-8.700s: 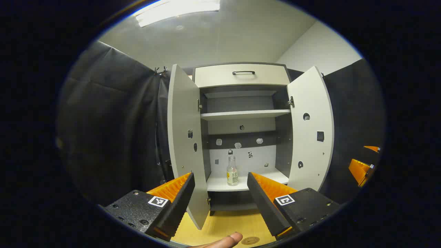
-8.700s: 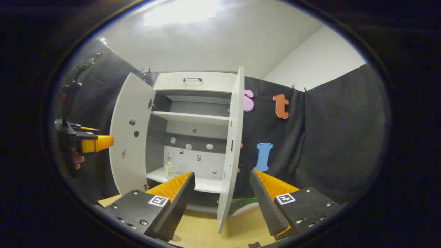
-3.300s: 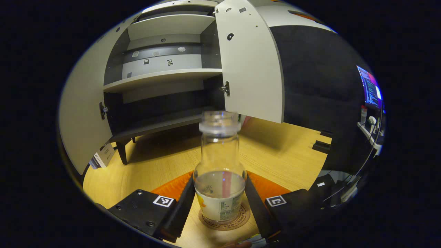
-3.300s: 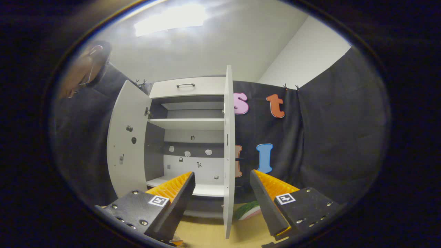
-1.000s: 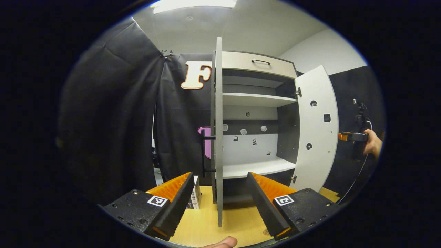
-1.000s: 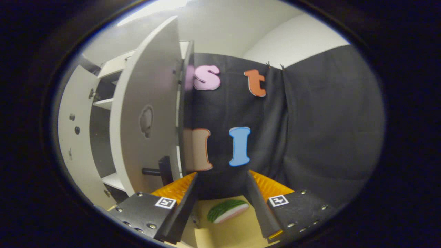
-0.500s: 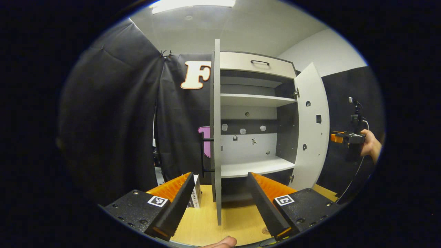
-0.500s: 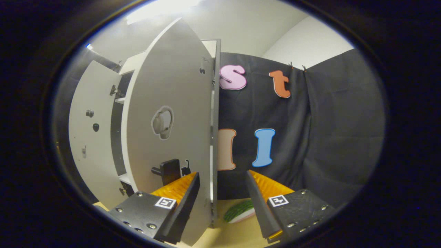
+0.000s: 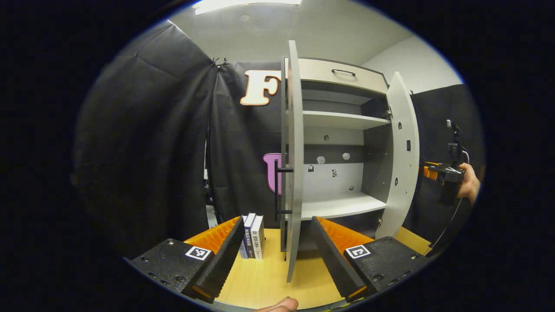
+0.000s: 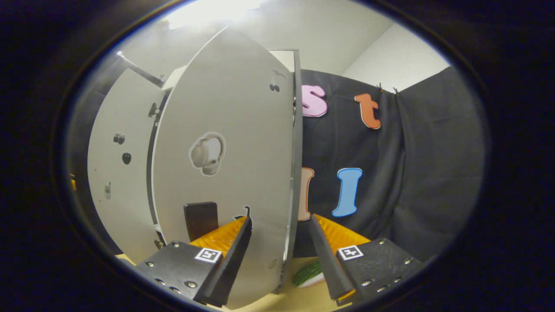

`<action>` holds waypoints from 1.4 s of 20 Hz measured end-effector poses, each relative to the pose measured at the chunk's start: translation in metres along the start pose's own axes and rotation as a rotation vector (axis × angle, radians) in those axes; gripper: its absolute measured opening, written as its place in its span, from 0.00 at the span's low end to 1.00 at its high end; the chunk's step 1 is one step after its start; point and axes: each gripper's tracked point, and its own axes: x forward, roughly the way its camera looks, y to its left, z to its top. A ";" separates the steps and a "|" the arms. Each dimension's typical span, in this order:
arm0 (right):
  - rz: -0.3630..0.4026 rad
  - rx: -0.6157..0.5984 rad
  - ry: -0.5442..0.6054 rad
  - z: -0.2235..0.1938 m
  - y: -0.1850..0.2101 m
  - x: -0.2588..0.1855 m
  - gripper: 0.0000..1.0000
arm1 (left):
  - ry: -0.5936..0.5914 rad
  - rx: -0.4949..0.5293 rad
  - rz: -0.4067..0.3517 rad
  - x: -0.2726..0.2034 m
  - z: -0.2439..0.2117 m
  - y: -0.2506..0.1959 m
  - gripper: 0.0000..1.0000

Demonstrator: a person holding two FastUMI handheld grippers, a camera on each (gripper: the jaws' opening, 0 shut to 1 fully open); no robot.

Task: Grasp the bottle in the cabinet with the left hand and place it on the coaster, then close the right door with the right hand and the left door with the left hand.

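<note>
The right gripper (image 10: pixel 277 242), jaws spread and grasping nothing, sits against the right door (image 10: pixel 225 164) of the cabinet (image 9: pixel 342 78), the door's free edge standing between its two fingers at about 12 o'clock and the outer face spreading away toward 10 o'clock. The door is a tall panel, long axis upright, hinged on the cabinet's right side and caught partway through its swing; judging by that, a push toward 10 o'clock from this gripper, the nearer of the two, would bring it home. In the left gripper view the same door (image 9: pixel 403 156) stands at 2 o'clock, angled in over the shelf (image 9: pixel 342 206), with the right gripper and the hand (image 9: pixel 468 184) holding it just beyond at 3 o'clock. The left gripper (image 9: pixel 277 242) is likewise open and empty, and the left door (image 9: pixel 294 164) shows edge-on dead ahead at 12 o'clock, upright, its bar handle (image 9: pixel 277 186) facing 9 o'clock, pointing straight out from the cabinet and not yet closed. The shelf holds no bottle, so it is most likely already out on the coaster; a small round shape at the lower rim near 5 o'clock may be that coaster, but it is too cropped to tell. Two books (image 9: pixel 253 236) stand on the table (image 9: pixel 264 281) left of the door.
</note>
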 end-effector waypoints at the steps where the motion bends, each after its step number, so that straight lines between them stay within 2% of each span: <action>1: 0.008 0.008 0.011 -0.003 0.006 0.003 0.82 | 0.004 -0.004 0.015 0.004 -0.002 0.009 0.98; 2: 0.016 0.012 0.013 -0.002 0.011 0.007 0.80 | 0.010 -0.008 0.026 0.006 -0.005 0.013 0.97; 3: 0.032 0.010 0.013 -0.003 0.018 0.009 0.82 | 0.016 -0.013 0.042 0.009 -0.007 0.019 0.97; 6: 0.059 -0.019 -0.018 0.001 0.036 0.016 0.96 | 0.027 -0.020 0.080 0.013 -0.014 0.035 0.97; 8: 0.064 -0.057 -0.045 0.003 0.042 0.017 0.99 | 0.027 -0.017 0.112 0.014 -0.015 0.049 0.97; 12: 0.084 -0.076 -0.062 0.006 0.048 0.012 0.94 | 0.024 -0.007 0.172 0.013 -0.012 0.081 0.97; 14: 0.099 -0.062 -0.075 0.008 0.050 0.004 0.96 | 0.029 -0.021 0.190 0.020 -0.013 0.096 0.97; 16: 0.112 -0.022 -0.078 0.006 0.051 -0.003 0.94 | 0.038 -0.038 0.203 0.025 -0.020 0.109 0.97; 17: 0.112 0.012 -0.067 0.004 0.051 -0.007 0.96 | 0.047 -0.043 0.209 0.028 -0.024 0.115 0.97; 18: 0.105 0.046 -0.054 0.003 0.049 -0.011 0.94 | 0.058 -0.041 0.221 0.032 -0.033 0.122 0.97; 19: 0.099 0.076 -0.044 0.002 0.048 -0.014 0.96 | 0.066 -0.036 0.234 0.037 -0.039 0.130 0.97; 20: 0.098 0.093 -0.040 0.002 0.047 -0.019 0.94 | 0.081 -0.031 0.243 0.041 -0.045 0.135 0.97; 22: 0.090 0.088 -0.047 0.003 0.043 -0.034 0.96 | 0.081 -0.035 0.234 0.053 -0.045 0.137 0.96; 25: 0.064 0.056 -0.044 -0.001 0.034 -0.062 0.96 | 0.067 -0.031 0.171 0.076 -0.040 0.126 0.95; 28: 0.060 0.052 -0.025 -0.005 0.032 -0.096 0.96 | 0.066 -0.017 0.195 0.099 -0.036 0.134 0.95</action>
